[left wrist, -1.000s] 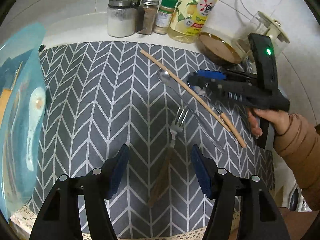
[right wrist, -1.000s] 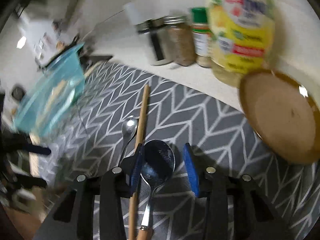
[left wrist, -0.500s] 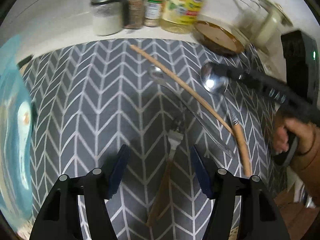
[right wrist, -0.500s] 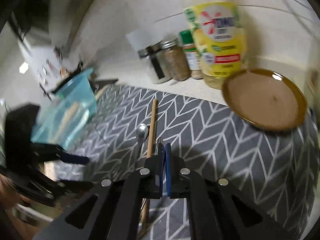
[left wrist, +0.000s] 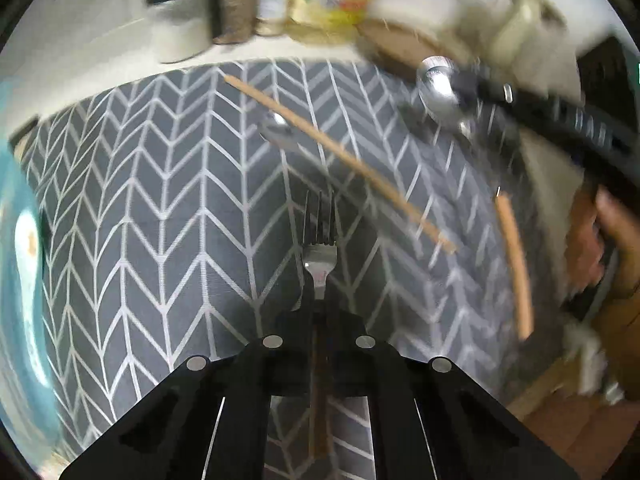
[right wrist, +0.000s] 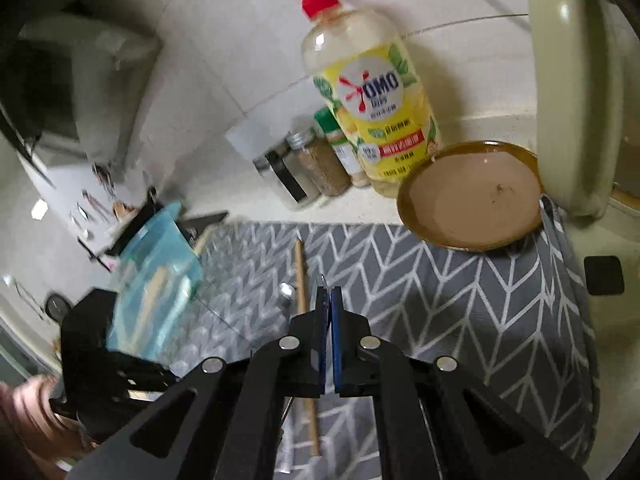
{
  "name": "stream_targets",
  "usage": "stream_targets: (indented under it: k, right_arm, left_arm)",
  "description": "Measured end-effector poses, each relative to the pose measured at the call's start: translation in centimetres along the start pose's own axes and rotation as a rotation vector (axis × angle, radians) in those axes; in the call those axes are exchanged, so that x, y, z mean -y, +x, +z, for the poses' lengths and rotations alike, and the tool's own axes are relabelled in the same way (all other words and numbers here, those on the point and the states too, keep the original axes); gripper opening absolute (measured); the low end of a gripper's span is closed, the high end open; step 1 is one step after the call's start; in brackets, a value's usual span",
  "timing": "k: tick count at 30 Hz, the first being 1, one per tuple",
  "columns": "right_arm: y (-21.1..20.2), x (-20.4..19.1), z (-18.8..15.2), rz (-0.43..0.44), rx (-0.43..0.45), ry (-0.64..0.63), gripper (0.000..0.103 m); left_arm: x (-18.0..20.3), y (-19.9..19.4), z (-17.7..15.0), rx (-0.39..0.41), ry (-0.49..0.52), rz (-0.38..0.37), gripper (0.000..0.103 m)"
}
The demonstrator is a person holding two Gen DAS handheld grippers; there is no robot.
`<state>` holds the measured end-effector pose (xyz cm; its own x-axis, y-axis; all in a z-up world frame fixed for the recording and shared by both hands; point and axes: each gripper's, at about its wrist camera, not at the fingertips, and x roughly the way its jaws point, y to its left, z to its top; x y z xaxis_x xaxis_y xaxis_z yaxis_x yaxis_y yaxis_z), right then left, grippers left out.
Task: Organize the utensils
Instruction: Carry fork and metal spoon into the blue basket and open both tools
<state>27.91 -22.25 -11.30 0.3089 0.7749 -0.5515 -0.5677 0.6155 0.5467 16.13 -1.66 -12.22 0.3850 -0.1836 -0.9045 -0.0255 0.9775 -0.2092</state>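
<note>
- Grey cloth mat with a white herringbone pattern [left wrist: 160,208] covers the counter, with jars and a yellow detergent bottle [right wrist: 372,112] behind it.
- Translucent blue plastic container [right wrist: 154,280] stands at the mat's left edge, utensils inside.
- Round brown ceramic plate [right wrist: 472,196] sits at the far right corner.
- Long wooden chopstick [left wrist: 340,156] lies diagonally on the mat – a slim metal spoon [left wrist: 276,130] just beside it.
- Left gripper [left wrist: 319,312] – jaws clamped on the wooden-handled steel fork [left wrist: 319,248], tines pointing ahead.
- Right gripper [right wrist: 329,300] pinches the wooden-handled steel spoon [left wrist: 438,92], raised off the mat.
</note>
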Motion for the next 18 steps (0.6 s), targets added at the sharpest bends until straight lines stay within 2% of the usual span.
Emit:
stream_targets:
  k: [5,8,13,16,18]
  right_arm:
    - [-1.5,-3.1,1.3,0.027,0.059,-0.005,0.002]
    - [-1.9,-6.1,2.7,0.049,0.085,-0.025,0.002]
    - [-0.3,-14.1,6.0,0.132,0.109,-0.080,0.002]
    - [2.1,-18.8,7.0,0.185,0.105,-0.096,0.002]
    - [5.0,-22.5,7.2,0.208,0.077,-0.106,0.002]
  left_arm:
    - [-1.7,-4.3,0.1,0.077,-0.029,-0.016,0.006]
    - [-3.7,-8.6,0.1,0.155,-0.070,-0.055,0.006]
    - [-8.6,-16.8,0.4,0.279,-0.101,-0.006,0.006]
    - [-13.1,-20.4,-0.2,0.303,-0.108,0.068,0.006]
    - [-16.0,-21.0,-0.7,0.278,-0.119,0.115,0.006]
